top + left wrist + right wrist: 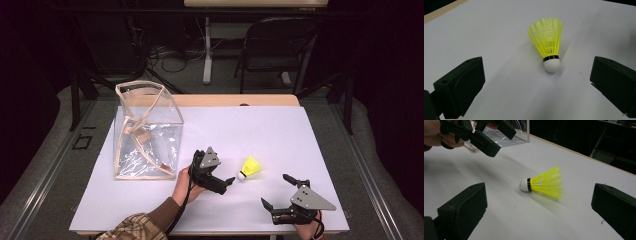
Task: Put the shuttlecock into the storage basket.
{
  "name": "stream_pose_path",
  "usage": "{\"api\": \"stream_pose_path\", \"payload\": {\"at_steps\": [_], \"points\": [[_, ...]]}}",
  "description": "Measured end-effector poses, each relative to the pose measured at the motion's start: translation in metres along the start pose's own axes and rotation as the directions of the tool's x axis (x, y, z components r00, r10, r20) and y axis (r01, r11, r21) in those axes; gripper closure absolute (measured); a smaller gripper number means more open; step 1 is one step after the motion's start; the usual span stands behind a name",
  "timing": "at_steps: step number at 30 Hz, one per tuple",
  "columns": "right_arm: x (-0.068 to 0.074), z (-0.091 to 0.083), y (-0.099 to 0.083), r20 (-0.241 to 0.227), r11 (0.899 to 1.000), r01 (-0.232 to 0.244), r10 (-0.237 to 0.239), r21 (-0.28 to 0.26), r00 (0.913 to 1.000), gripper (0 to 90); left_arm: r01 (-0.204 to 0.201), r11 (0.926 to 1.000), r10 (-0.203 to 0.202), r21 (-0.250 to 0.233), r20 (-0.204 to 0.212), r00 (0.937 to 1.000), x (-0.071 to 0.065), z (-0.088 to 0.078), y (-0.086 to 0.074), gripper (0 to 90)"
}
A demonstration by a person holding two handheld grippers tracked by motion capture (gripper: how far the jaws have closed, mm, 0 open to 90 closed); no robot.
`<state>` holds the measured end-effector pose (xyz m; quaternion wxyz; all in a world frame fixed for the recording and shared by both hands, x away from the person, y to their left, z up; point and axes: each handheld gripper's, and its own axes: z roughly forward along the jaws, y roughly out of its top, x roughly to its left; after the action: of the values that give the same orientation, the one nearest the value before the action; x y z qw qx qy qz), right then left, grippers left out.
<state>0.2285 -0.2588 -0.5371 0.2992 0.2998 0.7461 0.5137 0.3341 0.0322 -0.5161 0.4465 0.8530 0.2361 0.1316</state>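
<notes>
Clear bag (pixel 147 132) upright, contents unclear; shuttlecock (pixel 250 168) lies outside w/ left gripper (pixel 229 182) near.

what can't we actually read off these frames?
- High view: whether the clear bag holds anything; glare and creases on its plastic hide the inside.
- High view: the right hand, cut off by the bottom edge.
- Left tool view: the shuttlecock rests on its side; its underside is hidden against the table.

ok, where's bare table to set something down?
Free: the far right of the white table, beyond the shuttlecock, and the near-left strip in front of the clear bag. Crowded: the near centre, where left gripper and right gripper flank the shuttlecock.
</notes>
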Motion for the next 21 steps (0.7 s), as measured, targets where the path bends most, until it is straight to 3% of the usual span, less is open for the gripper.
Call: {"api": "stream_pose_path", "payload": {"at_steps": [21], "points": [[0.000,-0.001,0.000,0.001,1.000,0.002,-0.002,0.003,1.0000,0.0,0.000,0.9991,0.000,0.043,-0.001,1.0000,-0.012,0.025,0.017,0.0]]}}
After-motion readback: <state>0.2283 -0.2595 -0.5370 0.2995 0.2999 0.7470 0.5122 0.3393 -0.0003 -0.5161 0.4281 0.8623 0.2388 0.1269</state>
